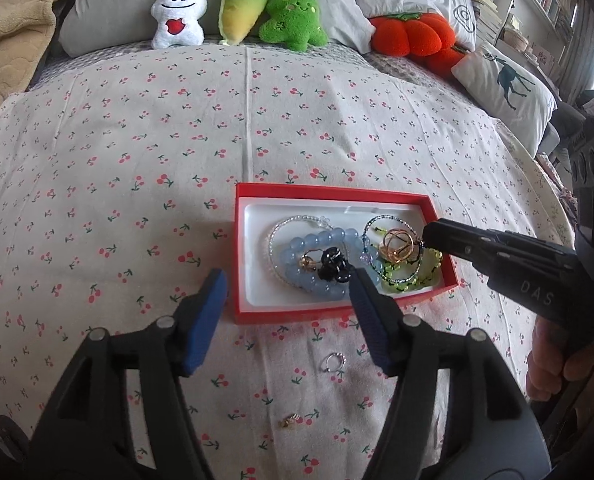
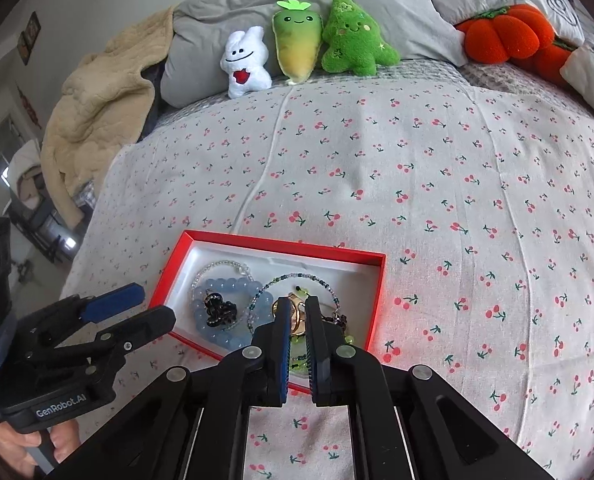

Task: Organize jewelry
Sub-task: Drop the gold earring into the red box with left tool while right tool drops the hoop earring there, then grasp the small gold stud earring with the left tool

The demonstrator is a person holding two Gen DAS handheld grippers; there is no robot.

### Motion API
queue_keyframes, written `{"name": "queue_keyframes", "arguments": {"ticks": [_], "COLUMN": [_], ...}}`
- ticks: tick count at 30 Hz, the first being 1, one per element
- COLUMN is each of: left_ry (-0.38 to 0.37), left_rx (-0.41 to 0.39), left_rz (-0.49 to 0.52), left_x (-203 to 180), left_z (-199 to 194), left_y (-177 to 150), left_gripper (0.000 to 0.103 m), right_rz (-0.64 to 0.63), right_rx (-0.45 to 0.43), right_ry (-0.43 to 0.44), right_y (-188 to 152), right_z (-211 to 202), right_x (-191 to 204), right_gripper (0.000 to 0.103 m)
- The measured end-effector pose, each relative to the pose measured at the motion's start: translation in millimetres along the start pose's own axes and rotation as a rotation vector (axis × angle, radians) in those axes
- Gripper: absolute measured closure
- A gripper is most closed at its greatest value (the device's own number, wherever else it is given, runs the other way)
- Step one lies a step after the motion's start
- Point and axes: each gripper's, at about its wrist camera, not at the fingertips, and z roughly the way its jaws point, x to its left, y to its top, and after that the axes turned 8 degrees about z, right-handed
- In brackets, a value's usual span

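Bedspread (image 1: 137, 160) holds 2 stray pieces; left gripper (image 1: 287, 284) gapes empty over red box (image 1: 325, 192), right gripper (image 2: 297, 308) nearly clenched; silver ring (image 1: 333, 361) needs picking next.

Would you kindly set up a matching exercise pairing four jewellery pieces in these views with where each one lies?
Things:
1. pale blue bead bracelet
2. small silver ring
3. green bead bracelet
4. tiny gold earring

Places:
A. on the cherry-print cloth, nearest the camera in the left wrist view
B. left part of the red box, around a black charm
C. right part of the red box
D. on the cloth just outside the box's near wall

Pairs: 1-B, 2-D, 3-C, 4-A
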Motion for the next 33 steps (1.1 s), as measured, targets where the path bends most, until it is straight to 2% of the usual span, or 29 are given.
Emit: {"name": "queue_keyframes", "arguments": {"ticks": [2, 4, 5, 6, 8, 11, 14, 17, 22, 26, 27, 30, 32, 33], "left_ry": [0.015, 0.030, 0.038, 0.046, 0.061, 0.108, 0.152, 0.171, 0.150, 0.121, 0.109, 0.071, 0.036, 0.013], "left_rx": [0.013, 0.036, 0.051, 0.064, 0.078, 0.094, 0.102, 0.133, 0.135, 0.138, 0.136, 0.118, 0.112, 0.110], "left_rz": [-0.004, -0.013, -0.017, -0.023, -0.034, -0.033, -0.023, 0.014, 0.096, 0.112, 0.107, 0.099, 0.087, 0.078], "left_x": [2, 3, 4, 5, 8, 11, 11, 5, -6, -11, -11, -11, -11, -10], "left_z": [-5, -10, -13, -16, -21, -31, -36, -29, -16, -11, -10, -12, -12, -11], "left_y": [-4, -10, -13, -17, -29, -48, -74, -99, -126, -132, -132, -128, -125, -123], "left_gripper": [0.022, 0.020, 0.019, 0.018, 0.014, 0.010, 0.007, 0.007, 0.007, 0.008, 0.009, 0.024, 0.042, 0.047], "right_rz": [0.003, 0.000, 0.000, -0.001, -0.001, -0.033, -0.075, -0.144, -0.222, -0.238, -0.249, -0.290, -0.297, -0.290], "right_rx": [0.002, -0.004, -0.003, 0.000, -0.023, -0.028, -0.039, -0.004, 0.112, 0.193, 0.177, 0.142, 0.123, 0.121], "right_ry": [0.011, 0.009, 0.010, 0.010, 0.004, -0.031, -0.095, -0.139, -0.186, -0.200, -0.202, -0.186, -0.182, -0.179], "right_y": [1, -1, -3, -6, -14, -28, -51, -78, -122, -145, -150, -160, -164, -165], "right_z": [-4, -12, -15, -19, -32, -46, -53, -47, -18, 5, 5, 4, 3, 2], "right_x": [1, 3, 4, 5, 6, 13, 21, 28, 26, 19, 18, 19, 19, 18], "right_gripper": [0.090, 0.085, 0.077, 0.056, 0.031, 0.028, 0.015, 0.014, 0.014, 0.014, 0.010, 0.000, 0.000, 0.000]}}
